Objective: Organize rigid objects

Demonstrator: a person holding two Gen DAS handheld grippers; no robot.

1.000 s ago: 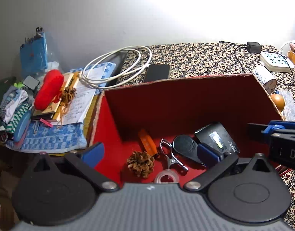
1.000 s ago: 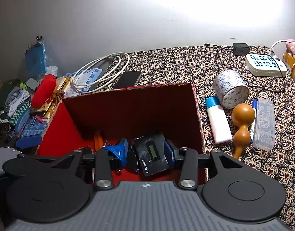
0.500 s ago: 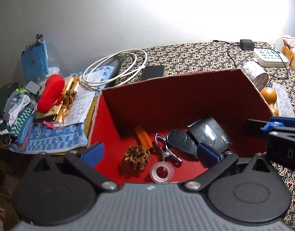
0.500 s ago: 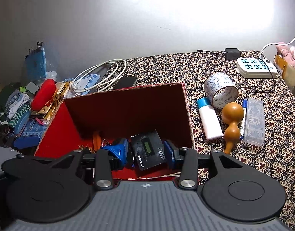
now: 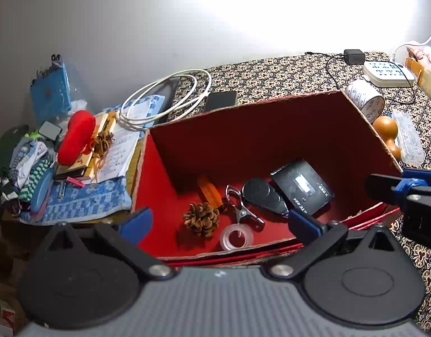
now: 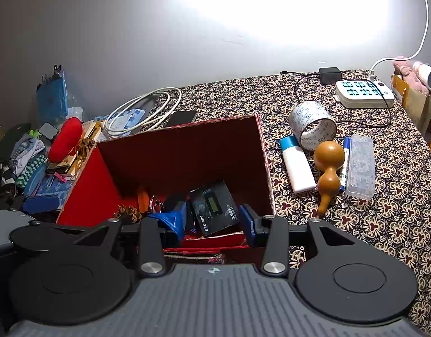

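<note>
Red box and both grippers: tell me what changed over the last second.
Both grippers pulled back and up from the red box, so its near wall now shows. The right gripper let go of the black ETC device, which now rests inside; its jaws stand open around nothing. The left gripper stayed open. Pine cone, tape roll and clip stayed put.

place: home | signs: patterned tablecloth (image 6: pixel 355 224), clothes heap (image 5: pixel 21 157), power strip (image 6: pixel 364 93), charger cable (image 5: pixel 164 98)

Red cardboard box (image 5: pixel 170 151) (open-topped), black device (image 5: pixel 301 186), pinecone (image 5: pixel 201 219), tape roll (image 5: pixel 236 237) inside.
</note>
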